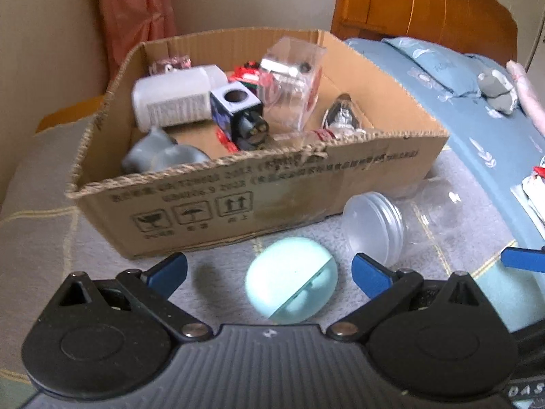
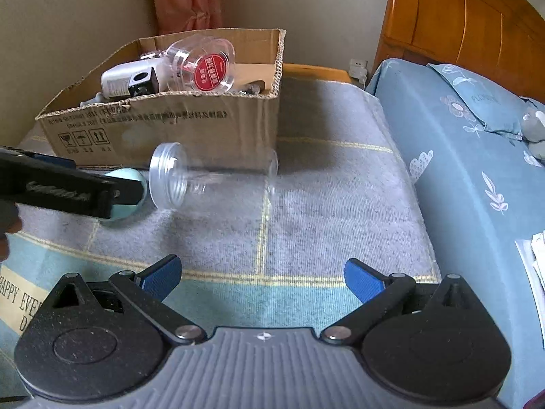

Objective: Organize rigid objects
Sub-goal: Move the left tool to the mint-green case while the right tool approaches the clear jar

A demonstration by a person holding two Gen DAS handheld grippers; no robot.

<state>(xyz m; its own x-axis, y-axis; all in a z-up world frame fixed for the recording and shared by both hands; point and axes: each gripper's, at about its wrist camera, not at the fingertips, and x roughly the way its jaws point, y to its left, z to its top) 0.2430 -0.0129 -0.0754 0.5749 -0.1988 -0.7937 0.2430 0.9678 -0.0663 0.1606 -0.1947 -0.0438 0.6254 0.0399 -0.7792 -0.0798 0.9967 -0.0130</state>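
- Bedroom: a bed with a grey plaid blanket (image 2: pixel 323 184), blue bedding beside it, a wooden headboard (image 2: pixel 460 17) behind. No worktop; everything sits on the bed.
- Cardboard box (image 1: pixel 272 184) on the blanket is the landmark. Already inside it: white bottle (image 1: pixel 170 102), dark cube-shaped item (image 1: pixel 235 112), clear plastic container (image 1: pixel 293 85), grey lump (image 1: pixel 160 153) at the box's near-left corner, plus small bits too blurred to name.
- Still outside, both just in front of the box's printed wall: mint round case (image 1: pixel 291 281) and clear jar (image 2: pixel 204 177) lying on its side, its mouth end next to the case.
- Left claw (image 1: pixel 269 272): fingers spread apart, nothing gripped, mint case sits between them, not visibly touched.
- Right claw (image 2: pixel 262 279): fingers apart, empty, well short of the box, jar ahead of it.
- Judgement: mostly done; two items apparently left. Left looks set to take the case, the jar likely goes to the right.
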